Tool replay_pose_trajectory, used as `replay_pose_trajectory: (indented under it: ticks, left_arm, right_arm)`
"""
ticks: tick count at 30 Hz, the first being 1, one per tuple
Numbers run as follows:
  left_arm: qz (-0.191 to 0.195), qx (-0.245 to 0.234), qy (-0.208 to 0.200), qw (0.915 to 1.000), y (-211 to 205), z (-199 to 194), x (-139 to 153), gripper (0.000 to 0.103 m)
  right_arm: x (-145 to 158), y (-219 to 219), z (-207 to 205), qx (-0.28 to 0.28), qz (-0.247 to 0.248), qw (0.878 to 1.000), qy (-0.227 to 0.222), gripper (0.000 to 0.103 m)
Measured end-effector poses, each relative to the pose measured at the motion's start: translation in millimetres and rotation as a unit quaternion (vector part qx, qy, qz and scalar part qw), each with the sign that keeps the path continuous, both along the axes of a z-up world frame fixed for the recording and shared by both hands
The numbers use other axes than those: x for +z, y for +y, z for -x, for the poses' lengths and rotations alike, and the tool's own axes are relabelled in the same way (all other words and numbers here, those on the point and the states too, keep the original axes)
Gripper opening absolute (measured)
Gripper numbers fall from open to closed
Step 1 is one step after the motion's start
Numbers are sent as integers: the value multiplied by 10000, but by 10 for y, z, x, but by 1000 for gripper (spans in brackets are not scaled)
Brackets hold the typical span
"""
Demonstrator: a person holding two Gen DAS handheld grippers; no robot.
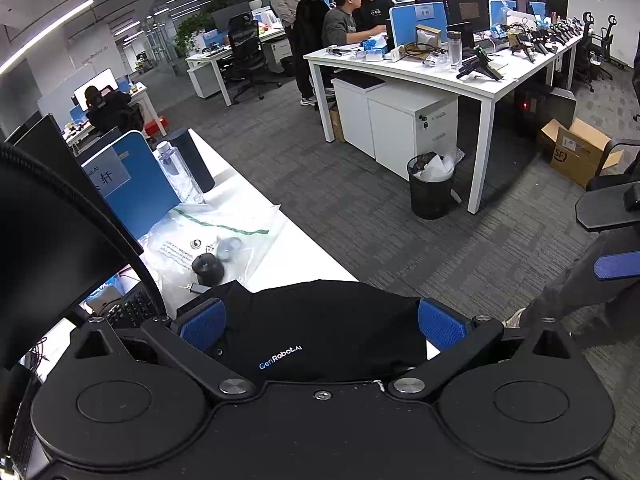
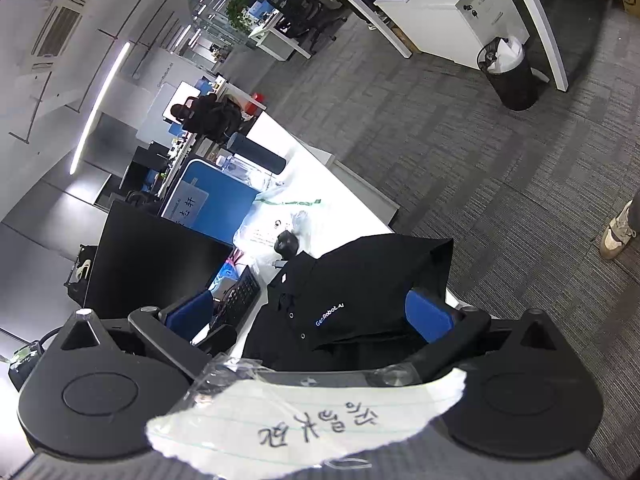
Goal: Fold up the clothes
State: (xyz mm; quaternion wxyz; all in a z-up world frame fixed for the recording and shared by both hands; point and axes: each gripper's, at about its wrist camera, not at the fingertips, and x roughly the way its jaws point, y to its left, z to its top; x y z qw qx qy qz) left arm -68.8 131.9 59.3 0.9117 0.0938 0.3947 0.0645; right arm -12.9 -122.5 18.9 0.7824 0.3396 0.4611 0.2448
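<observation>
Left hand-held gripper (image 1: pixel 323 322) wide open, empty, over shirt (image 1: pixel 320 328); right hand-held gripper (image 2: pixel 316 312) same. Shirt lies part-folded at counter (image 1: pixel 304 252) edge, mouse (image 1: pixel 207 269) at 11 o'clock. I judge mid-fold; next I need an edge pinched.

Black polo shirt (image 1: pixel 320 328), "GenRobot.AI" chest logo, lying folded on white desk (image 1: pixel 304 248) corner.
</observation>
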Motion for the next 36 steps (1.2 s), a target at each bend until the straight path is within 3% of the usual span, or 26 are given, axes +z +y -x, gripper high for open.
replay_pose_trajectory:
  ticks: [36]
  left_arm:
    - [80,-16,45,10000,29,87,-12,102]
  right_arm:
    - [-25,-4,35,120,-69,9999,56,103]
